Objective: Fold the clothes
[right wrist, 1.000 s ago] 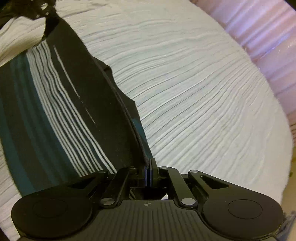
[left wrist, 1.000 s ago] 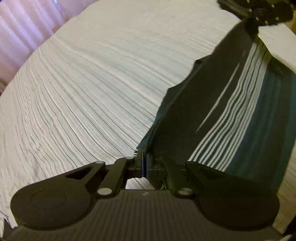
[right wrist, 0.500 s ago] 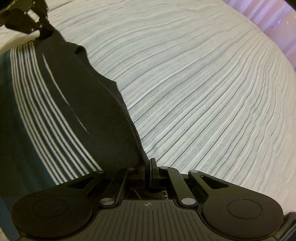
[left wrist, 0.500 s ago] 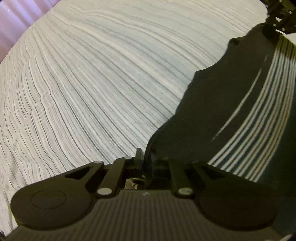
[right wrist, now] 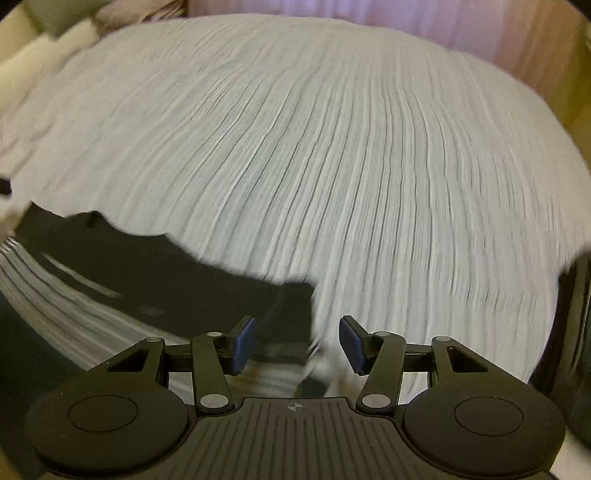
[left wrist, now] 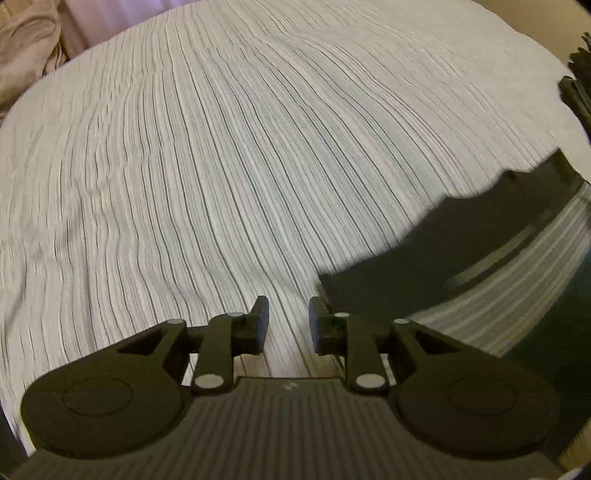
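A dark garment (left wrist: 461, 251) with white and teal stripes lies flat on the striped bedsheet (left wrist: 240, 166), at the right of the left wrist view. Its corner ends just right of my left gripper (left wrist: 288, 314), whose jaws are opening with only sheet between them. In the right wrist view the same garment (right wrist: 155, 273) spreads to the left, and its corner reaches down between the fingers of my right gripper (right wrist: 297, 332). Those jaws are opening too, and their blue pads (right wrist: 245, 341) stand apart from the cloth.
The white sheet (right wrist: 351, 166) with thin dark lines covers the bed in both views. Bunched pale bedding (left wrist: 26, 48) lies at the far left corner. A pinkish curtain (right wrist: 424, 22) hangs behind the bed. A dark object (right wrist: 576, 314) sits at the right edge.
Both grippers were shut on the garment's top corners and held it up. Now both have let go, the garment lies on the sheet, and both views have rolled.
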The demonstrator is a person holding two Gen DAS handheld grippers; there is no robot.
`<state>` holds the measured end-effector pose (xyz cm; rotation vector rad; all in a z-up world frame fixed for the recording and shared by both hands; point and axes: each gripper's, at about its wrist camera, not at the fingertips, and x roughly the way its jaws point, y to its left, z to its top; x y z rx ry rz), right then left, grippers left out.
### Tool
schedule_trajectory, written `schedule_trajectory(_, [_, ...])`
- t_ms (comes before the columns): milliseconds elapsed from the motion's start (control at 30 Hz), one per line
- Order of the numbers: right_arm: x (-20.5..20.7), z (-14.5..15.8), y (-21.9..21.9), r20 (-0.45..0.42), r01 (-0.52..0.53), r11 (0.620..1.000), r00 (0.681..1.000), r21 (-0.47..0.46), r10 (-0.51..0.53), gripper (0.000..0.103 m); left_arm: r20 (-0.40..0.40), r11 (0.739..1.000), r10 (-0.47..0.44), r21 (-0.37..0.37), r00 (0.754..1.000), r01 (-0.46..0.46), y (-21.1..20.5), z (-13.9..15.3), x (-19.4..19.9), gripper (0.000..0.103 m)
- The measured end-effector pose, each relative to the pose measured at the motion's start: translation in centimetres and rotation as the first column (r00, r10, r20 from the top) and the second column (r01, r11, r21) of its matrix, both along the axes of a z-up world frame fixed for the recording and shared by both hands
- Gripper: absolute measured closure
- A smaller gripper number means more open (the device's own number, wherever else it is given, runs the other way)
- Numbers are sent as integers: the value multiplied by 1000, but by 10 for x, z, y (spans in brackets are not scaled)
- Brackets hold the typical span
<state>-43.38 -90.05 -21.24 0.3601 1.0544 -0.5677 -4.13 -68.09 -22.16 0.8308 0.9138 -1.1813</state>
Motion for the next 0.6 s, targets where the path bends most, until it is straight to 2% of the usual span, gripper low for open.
schedule_trajectory(133, [-28,3,45,29,42,995,999,94,-44,49,-101,1000,-7,12,995,8,35,-7,-28,81])
schedule_trajectory(200, [-38,0,65,28,59,989,998,134,-63,49,-120,999,-12,29,993,16,44,-16,-40,81])
schedule_trajectory(300, [-50,-11,85,-1,82,982,997,172,-84,49,-107,998,-14,52,994,20,50,-30,-51,80])
schedule_trajectory(400, [-56,-28,88,-29,118,976,993,184,-115,49,-91,997,-8,72,996,15,47,-42,-53,72])
schedule_trajectory(500, [-60,-28,86,-39,163,970,987,178,-159,49,-68,996,-35,74,997,40,45,-33,-52,72])
schedule_trajectory(600, [-66,-10,87,-19,179,972,984,152,-178,49,-34,996,-56,68,998,58,51,-14,-51,75])
